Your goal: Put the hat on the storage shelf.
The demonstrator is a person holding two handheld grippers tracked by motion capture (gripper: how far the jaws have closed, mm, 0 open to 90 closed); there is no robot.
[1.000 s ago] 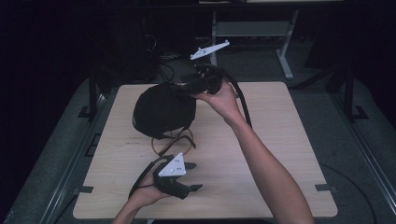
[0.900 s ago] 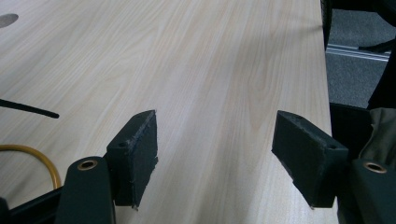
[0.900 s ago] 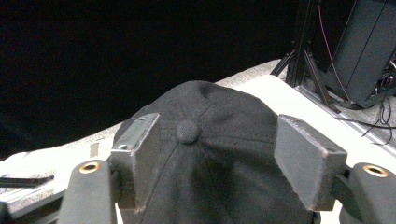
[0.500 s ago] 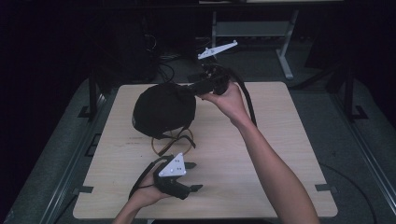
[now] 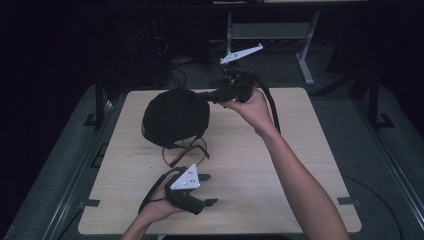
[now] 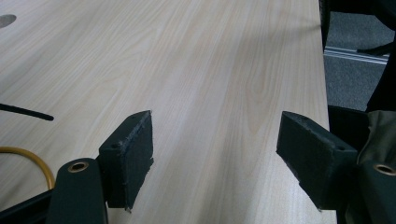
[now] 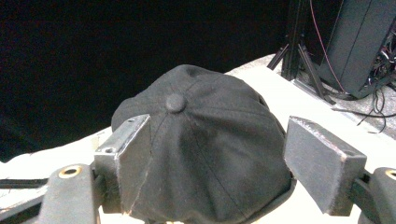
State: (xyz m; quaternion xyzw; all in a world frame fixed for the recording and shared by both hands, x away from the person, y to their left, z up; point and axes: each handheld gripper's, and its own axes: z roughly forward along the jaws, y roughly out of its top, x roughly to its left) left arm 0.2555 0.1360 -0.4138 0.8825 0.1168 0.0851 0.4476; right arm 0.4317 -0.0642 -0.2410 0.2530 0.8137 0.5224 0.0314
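Note:
A black cap (image 5: 175,117) lies crown up on the left half of the light wooden table (image 5: 280,165). My right gripper (image 5: 207,96) hovers level at the cap's far right side and points at it. In the right gripper view the cap (image 7: 201,149) sits just beyond my right gripper (image 7: 217,135). Its jaws have just been opening, stand wide, and do not press on the cloth. My left gripper (image 5: 209,189) rests near the table's front edge and points right. Its jaws have also just been opening, and in the left gripper view my left gripper (image 6: 215,140) has only bare wood between them.
A thin yellow-brown loop (image 5: 185,150) with a black strap lies just in front of the cap. Its yellow arc (image 6: 28,156) is at the lower left of the left gripper view. A metal stand (image 5: 305,55) and tangled cables (image 5: 175,70) are on the floor behind the table.
My right hand has drawn back a little to the right, away from the cap's crown. The left hand has stayed where it was.

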